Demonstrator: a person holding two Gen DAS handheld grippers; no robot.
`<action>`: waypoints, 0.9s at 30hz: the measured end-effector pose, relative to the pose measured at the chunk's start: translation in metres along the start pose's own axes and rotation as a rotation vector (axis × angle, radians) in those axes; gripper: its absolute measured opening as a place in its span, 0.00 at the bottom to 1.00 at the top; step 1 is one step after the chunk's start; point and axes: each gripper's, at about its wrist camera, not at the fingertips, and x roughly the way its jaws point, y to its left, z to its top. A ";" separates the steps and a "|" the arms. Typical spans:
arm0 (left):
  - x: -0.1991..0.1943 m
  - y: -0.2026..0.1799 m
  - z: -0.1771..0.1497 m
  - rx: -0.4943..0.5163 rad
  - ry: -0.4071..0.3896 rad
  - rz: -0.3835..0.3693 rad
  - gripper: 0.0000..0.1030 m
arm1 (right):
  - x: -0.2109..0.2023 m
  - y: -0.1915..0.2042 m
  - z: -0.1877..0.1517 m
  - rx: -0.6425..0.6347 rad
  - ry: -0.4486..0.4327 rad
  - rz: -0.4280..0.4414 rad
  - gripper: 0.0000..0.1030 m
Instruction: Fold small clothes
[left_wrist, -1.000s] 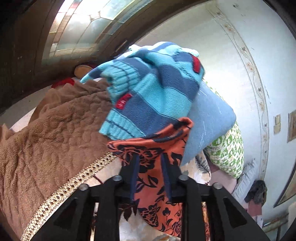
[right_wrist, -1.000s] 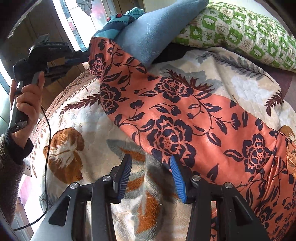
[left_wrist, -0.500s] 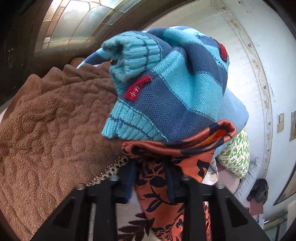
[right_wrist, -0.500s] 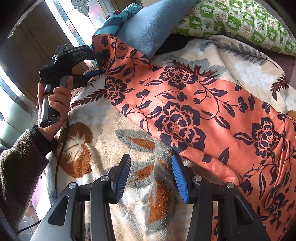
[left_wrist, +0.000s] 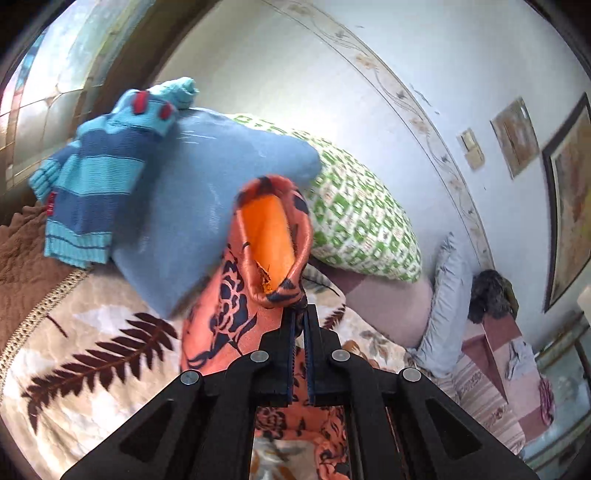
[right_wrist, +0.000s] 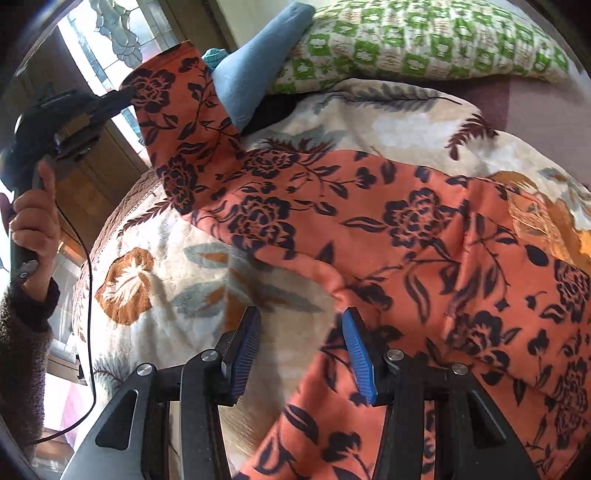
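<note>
An orange garment with dark flowers (right_wrist: 406, 221) lies spread on the bed's floral quilt (right_wrist: 155, 317). My left gripper (left_wrist: 299, 314) is shut on one end of the garment (left_wrist: 269, 240) and holds it lifted off the bed; the open hem shows its plain orange inside. In the right wrist view the left gripper (right_wrist: 127, 92) pinches the raised corner at upper left. My right gripper (right_wrist: 299, 332) is open, low over the quilt at the garment's near edge, with cloth under its right finger (right_wrist: 356, 350).
A blue pillow (left_wrist: 207, 206) and a green-patterned pillow (left_wrist: 362, 221) lie at the head of the bed. A striped blue knit sweater (left_wrist: 96, 184) rests on the blue pillow. A brown blanket (left_wrist: 18, 266) lies at left. A window (right_wrist: 110, 48) is behind.
My left gripper has lifted the garment's end and swung right, away from the sweater and brown blanket. My right gripper has edged toward the garment's near edge and stays open.
</note>
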 end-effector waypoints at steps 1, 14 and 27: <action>0.013 -0.015 -0.007 0.020 0.030 -0.005 0.03 | -0.009 -0.012 -0.005 0.021 -0.009 -0.013 0.46; 0.147 -0.081 -0.118 -0.001 0.477 0.052 0.05 | -0.079 -0.145 -0.065 0.316 -0.052 -0.096 0.48; 0.017 0.011 -0.066 -0.204 0.238 0.198 0.53 | -0.023 -0.130 -0.001 0.470 -0.044 0.273 0.65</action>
